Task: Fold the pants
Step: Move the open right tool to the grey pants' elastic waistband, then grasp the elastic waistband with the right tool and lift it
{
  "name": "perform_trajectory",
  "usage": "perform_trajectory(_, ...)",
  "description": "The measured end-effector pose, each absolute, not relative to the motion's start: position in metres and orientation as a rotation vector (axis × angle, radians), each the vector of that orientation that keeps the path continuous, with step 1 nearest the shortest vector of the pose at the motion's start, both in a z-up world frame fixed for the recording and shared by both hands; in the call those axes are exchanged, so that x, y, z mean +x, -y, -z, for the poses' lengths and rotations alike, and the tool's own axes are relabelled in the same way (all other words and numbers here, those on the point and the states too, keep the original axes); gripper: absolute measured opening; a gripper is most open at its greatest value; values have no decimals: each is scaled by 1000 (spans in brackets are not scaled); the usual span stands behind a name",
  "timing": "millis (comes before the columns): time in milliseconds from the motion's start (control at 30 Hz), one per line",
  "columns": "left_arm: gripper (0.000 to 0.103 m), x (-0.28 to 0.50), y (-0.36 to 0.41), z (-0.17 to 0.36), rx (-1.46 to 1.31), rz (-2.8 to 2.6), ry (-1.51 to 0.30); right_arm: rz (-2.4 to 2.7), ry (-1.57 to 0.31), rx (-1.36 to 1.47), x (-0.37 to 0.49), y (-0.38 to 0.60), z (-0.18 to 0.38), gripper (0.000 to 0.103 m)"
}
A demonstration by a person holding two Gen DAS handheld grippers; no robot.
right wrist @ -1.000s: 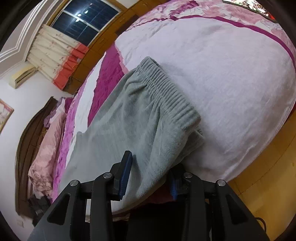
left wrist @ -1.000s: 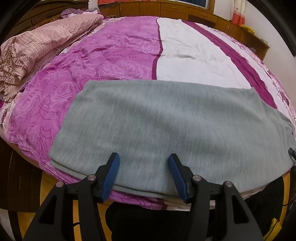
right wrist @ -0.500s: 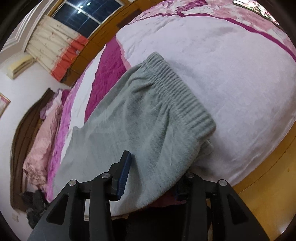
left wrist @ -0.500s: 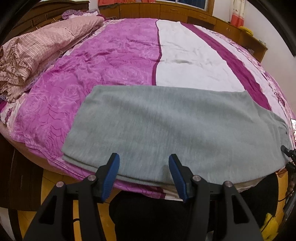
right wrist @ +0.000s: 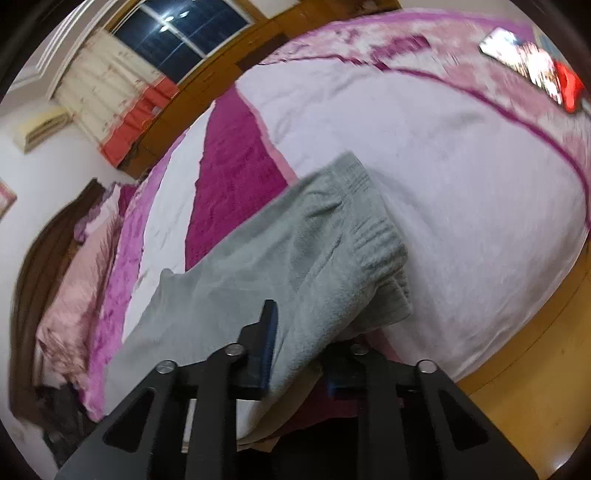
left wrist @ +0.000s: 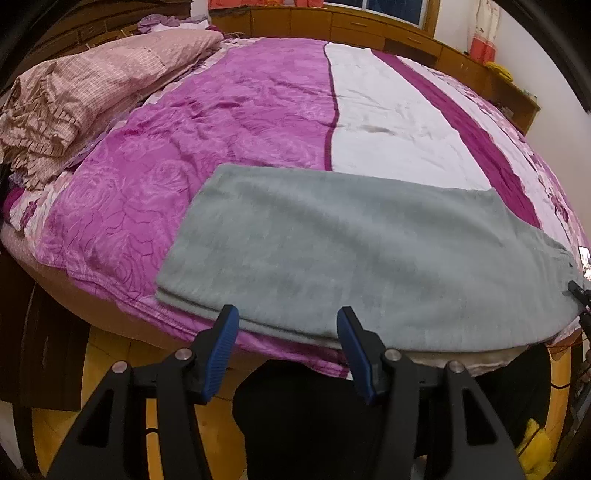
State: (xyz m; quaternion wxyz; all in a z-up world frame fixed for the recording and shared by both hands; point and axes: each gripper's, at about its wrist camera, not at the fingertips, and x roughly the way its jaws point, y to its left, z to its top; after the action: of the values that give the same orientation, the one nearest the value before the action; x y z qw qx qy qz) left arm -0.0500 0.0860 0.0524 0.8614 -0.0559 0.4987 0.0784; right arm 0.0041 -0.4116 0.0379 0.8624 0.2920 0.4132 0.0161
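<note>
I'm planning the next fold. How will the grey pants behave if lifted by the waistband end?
The grey pants are probably floppy: by the right gripper the waistband droops over the bed edge. The fleecy, thick-looking cloth likely grips the pads rather than slipping. Held at one end, the long legs would likely drag and unfold.

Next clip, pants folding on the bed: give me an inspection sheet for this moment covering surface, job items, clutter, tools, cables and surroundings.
Surface: bed with purple-and-white bedspread, lightly wrinkled.
Job's things: grey pants lie folded lengthwise along the near bed edge; elastic waistband at the right end.
Clutter: pink ruffled quilt bunched at the far left; a phone-like object, blurred, on the bedspread.
Grippers: left tool open, poised at the pants' near edge; right tool closed on the pants near the waistband.
Cables: nothing seen.
Surroundings: wooden cabinets, window, curtain.
</note>
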Motion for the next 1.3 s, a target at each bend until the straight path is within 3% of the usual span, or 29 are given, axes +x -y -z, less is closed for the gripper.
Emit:
perform_trajectory(733,58,-54,-96,-60,-92,-145,-1035,-282,-714,287,9,293,-125,7)
perform_trajectory(1300,58,-53,-122,-60,-119,-175,-1022,-459,-770,187,28,194,-129,7)
